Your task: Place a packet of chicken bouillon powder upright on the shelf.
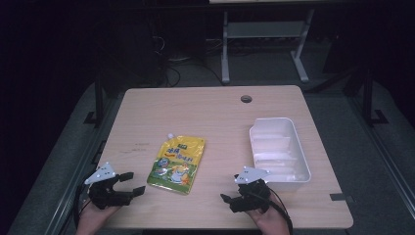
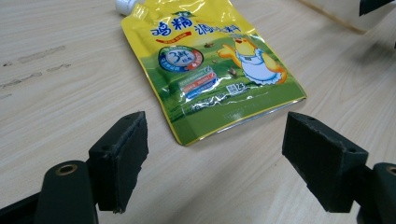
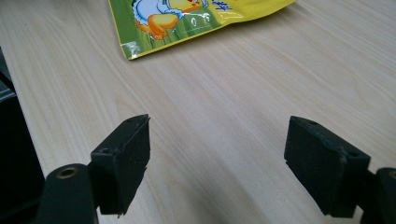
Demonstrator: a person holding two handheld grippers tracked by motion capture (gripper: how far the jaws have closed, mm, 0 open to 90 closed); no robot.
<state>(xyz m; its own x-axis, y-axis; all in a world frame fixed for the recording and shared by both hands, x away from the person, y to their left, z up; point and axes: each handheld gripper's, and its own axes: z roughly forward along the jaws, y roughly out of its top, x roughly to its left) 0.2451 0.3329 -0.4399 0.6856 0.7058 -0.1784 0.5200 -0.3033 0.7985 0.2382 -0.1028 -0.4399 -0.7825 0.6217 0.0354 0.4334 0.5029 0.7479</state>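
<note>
So I've got my left gripper (image 1: pixel 132 184) sitting low at the near edge of the table (image 1: pixel 215 105), jaws spread wide with nothing between them. The yellow spout pouch (image 1: pixel 177 164) lies flat just ahead of it, bottom corner nearest the jaws, not touching. My right gripper (image 1: pixel 231 200) is wide apart too, empty, pouch off ahead of it. The white plastic bin (image 1: pixel 302 164) sits right beside that hand.

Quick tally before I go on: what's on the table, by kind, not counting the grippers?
Yellow spouted pouch: 1
White plastic bin: 1
Total: 2
</note>
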